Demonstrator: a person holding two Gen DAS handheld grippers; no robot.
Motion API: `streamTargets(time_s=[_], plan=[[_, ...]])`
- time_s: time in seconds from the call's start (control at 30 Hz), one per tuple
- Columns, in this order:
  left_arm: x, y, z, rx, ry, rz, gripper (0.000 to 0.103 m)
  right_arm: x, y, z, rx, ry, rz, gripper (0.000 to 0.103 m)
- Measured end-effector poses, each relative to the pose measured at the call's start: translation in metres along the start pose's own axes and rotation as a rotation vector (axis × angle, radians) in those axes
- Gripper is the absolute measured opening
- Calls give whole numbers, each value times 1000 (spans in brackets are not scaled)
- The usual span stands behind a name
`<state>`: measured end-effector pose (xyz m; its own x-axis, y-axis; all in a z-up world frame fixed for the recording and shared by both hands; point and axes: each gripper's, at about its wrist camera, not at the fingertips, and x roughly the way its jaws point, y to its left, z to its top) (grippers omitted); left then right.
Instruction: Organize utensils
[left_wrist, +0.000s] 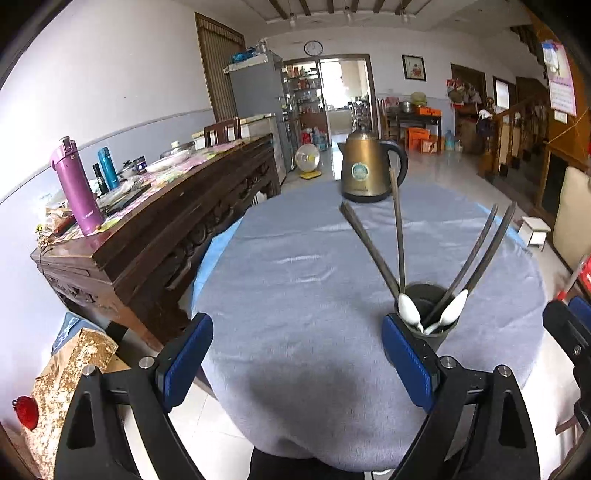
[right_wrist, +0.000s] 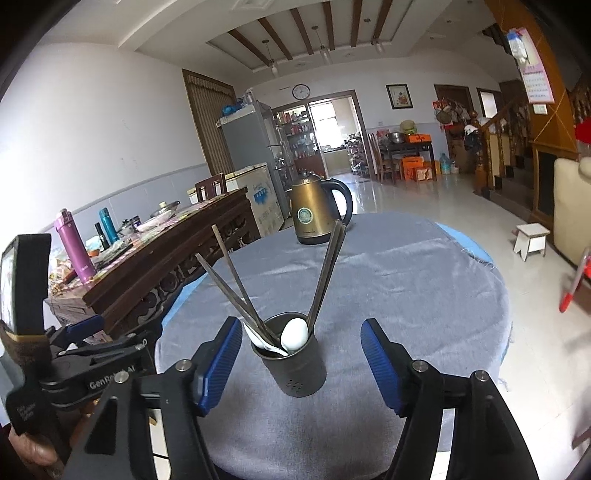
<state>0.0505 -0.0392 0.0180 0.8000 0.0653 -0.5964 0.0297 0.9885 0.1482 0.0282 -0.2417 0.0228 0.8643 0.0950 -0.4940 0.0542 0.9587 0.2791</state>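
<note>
My right gripper (right_wrist: 299, 363), jaws apart and empty, is nearer the upright holder (right_wrist: 293, 363) on the counter (right_wrist: 406, 280), dead ahead between them; left gripper (left_wrist: 297, 363), also apart, sits beside it.

Both wrist views face the table (left_wrist: 295, 258) closely, sharing the holder (right_wrist: 291, 365).

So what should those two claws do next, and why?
Probably just back both away. The chopsticks and white spoons already stand in the dark holder, and no loose utensil shows on the grey cloth. The left gripper and right gripper are both open and hold nothing.
</note>
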Motion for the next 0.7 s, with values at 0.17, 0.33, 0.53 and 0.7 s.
streamTargets(time_s=[0.17, 0.33, 0.53, 0.7], plan=[[0, -2, -4, -6, 11, -13, 92, 9, 2, -7, -2, 19, -40, 71], [-2, -5, -7, -1, 10, -24, 92, 18, -6, -12, 26, 59, -64, 71], [-3, -14, -11, 32, 14, -48, 92, 24, -6, -15, -2, 95, -109, 71], [-1, -14, -12, 34, 28, -63, 92, 29, -2, -18, -25, 114, -136, 71]])
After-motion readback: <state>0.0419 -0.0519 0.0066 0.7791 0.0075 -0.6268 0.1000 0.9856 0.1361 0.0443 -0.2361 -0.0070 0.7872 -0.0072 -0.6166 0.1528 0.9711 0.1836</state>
